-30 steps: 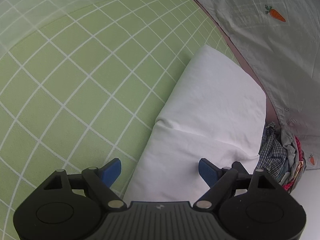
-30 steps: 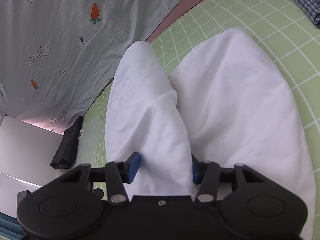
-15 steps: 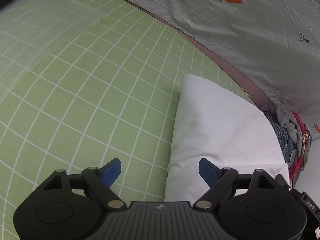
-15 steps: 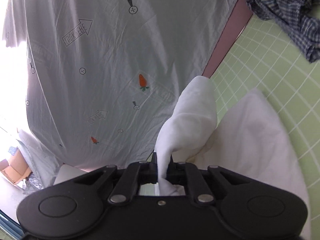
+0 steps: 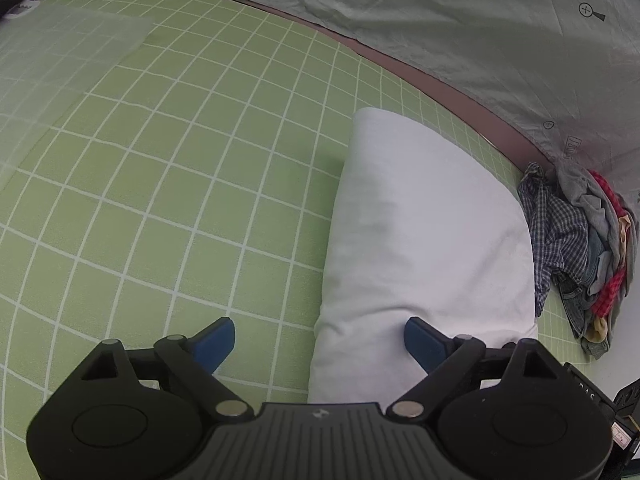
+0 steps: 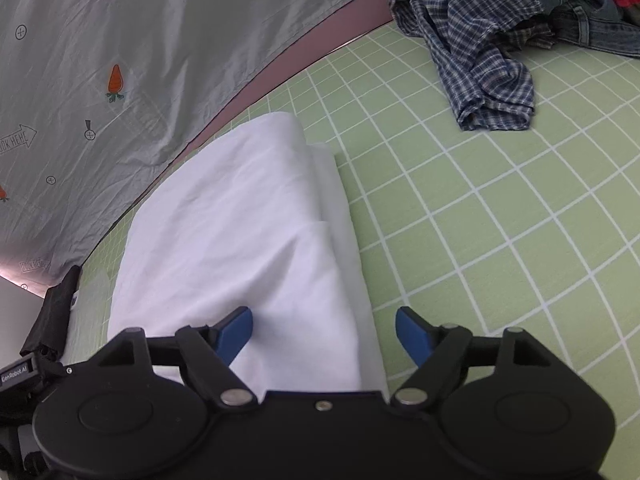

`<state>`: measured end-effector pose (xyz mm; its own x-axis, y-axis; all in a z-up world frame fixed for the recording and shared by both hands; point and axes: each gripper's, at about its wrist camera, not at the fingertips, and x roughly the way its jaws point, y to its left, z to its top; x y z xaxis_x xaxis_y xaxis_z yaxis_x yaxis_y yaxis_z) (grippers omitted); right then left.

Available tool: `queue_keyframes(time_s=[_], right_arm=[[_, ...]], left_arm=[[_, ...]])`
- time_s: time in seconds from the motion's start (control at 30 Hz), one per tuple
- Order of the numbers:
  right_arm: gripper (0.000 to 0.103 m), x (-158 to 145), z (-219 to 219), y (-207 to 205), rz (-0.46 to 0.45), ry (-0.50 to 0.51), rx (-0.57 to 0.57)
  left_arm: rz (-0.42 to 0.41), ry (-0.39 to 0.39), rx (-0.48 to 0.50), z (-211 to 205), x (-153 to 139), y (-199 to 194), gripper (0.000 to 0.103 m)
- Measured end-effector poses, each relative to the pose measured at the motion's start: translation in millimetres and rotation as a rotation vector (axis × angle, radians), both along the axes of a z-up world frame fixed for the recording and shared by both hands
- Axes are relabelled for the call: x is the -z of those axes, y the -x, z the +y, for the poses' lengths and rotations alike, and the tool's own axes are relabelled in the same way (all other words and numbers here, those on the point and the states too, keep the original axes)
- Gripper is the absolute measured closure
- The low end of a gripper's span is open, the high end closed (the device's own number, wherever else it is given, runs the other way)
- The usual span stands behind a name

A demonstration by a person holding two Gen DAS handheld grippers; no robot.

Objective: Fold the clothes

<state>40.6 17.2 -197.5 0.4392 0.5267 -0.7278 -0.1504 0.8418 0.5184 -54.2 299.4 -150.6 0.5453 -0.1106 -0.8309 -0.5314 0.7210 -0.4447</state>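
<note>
The white garment lies folded into a thick oblong on the green gridded mat, its far end close to the mat's back edge. In the right wrist view the white garment shows stacked layers, the upper layer ending just short of the edge of the one beneath along the garment's right side

The left gripper hangs just above the garment's near left corner with its jaws spread wide and nothing between them; one blue pad is over bare mat left of the garment, the other over the white cloth. The right gripper is likewise released and empty, wide apart at the garment's near right edge, one blue pad over the cloth and the other over the green gridded mat

To the right of the garment, near its far corner, a crumpled blue checked shirt lies on the mat at the edge of a heap of clothes with grey, red and denim pieces. Behind the garment, past the mat's back edge, hangs a grey sheet printed with carrots and small symbols. To the left of the garment, at the mat's edge, lies a black folded object
</note>
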Motion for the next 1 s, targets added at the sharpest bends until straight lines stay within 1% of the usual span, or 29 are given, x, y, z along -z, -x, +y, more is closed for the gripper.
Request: queue_keyframes(time_s=[0.03, 0.1, 0.2, 0.37, 0.47, 0.57, 0.67, 0.73, 0.77, 0.8, 0.83, 0.87, 0.9, 0.93, 0.97, 1.0], right_arm=[[0.023, 1, 2, -3, 0.005, -0.005, -0.012], [0.018, 3, 7, -6, 0.0, 0.002, -0.024], [0.015, 7, 11, -11, 0.01, -0.006, -0.036], [0.011, 14, 12, -15, 0.038, -0.025, -0.044], [0.007, 14, 13, -16, 0.032, -0.033, -0.059], [0.002, 13, 19, -18, 0.016, -0.024, -0.088], [0.0, 12, 26, -20, 0.006, -0.019, -0.113], [0.0, 11, 30, -20, 0.001, -0.009, -0.124], [0.001, 11, 32, -19, -0.002, -0.001, -0.127], [0.002, 10, 33, -19, -0.005, 0.008, -0.131], [0.003, 9, 35, -18, -0.007, 0.016, -0.135], [0.008, 8, 36, -18, -0.009, 0.021, -0.139], [0.017, 7, 37, -17, -0.007, 0.014, -0.142], [0.022, 5, 37, -17, -0.006, 0.009, -0.145], [0.032, 3, 38, -15, -0.008, 0.012, -0.147], [0.044, 1, 39, -13, -0.009, 0.015, -0.15]], left_arm=[[-0.004, 0.002, 0.01, -1, 0, -3, 0.011], [-0.003, 0.0, 0.036, -4, 2, -10, 0.01], [0.009, -0.014, 0.087, -12, 6, -22, 0.009], [0.013, -0.003, 0.145, -22, 13, -36, 0.009], [0.018, 0.018, 0.155, -24, 19, -40, 0.006], [0.024, 0.048, 0.156, -26, 26, -42, 0.006], [0.029, 0.086, 0.147, -28, 34, -42, 0.006], [0.028, 0.088, 0.139, -30, 35, -42, 0.007], [0.028, 0.075, 0.141, -33, 33, -42, 0.01], [0.026, 0.061, 0.142, -35, 31, -41, 0.016], [0.023, 0.046, 0.143, -38, 28, -40, 0.018], [0.02, 0.031, 0.143, -41, 26, -39, 0.024], [0.016, 0.016, 0.143, -44, 23, -38, 0.031], [0.013, 0.0, 0.144, -46, 20, -37, 0.034], [0.009, -0.016, 0.145, -49, 17, -36, 0.041], [0.001, -0.039, 0.151, -53, 13, -34, 0.048]])
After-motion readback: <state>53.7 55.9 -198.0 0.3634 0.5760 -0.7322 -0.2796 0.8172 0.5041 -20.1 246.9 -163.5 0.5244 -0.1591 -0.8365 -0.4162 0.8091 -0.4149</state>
